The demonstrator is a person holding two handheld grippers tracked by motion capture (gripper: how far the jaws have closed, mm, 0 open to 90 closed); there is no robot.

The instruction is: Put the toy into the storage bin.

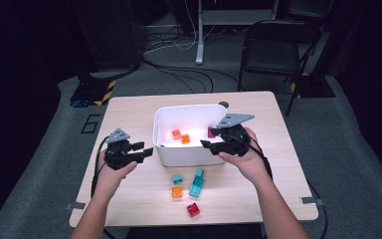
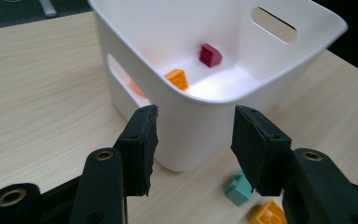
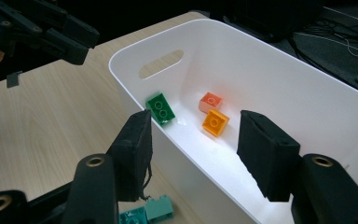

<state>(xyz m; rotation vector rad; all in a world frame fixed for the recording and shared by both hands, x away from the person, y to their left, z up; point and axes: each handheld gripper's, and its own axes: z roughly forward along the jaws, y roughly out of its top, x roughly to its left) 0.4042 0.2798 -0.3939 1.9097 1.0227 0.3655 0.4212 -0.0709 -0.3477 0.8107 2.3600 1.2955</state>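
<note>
White plastic tub (image 1: 186, 149) sits mid-bench (image 1: 129, 107), a handful of bricks already inside it, among them an orange brick (image 3: 215, 122) and a green brick (image 3: 161, 108). Left claw (image 1: 145, 150) hangs beside the tub's left wall, jaws partly apart and holding nothing; right claw (image 1: 213, 138) hovers over the near right rim, jaws likewise parted and empty. Loose bricks wait in front: a teal brick (image 1: 196, 189), a second orange brick (image 1: 177, 191), a red brick (image 1: 193, 209). Risk, by my reading: either claw clips the light tub and shoves it, or a small brick squirts from a shallow pinch.
</note>
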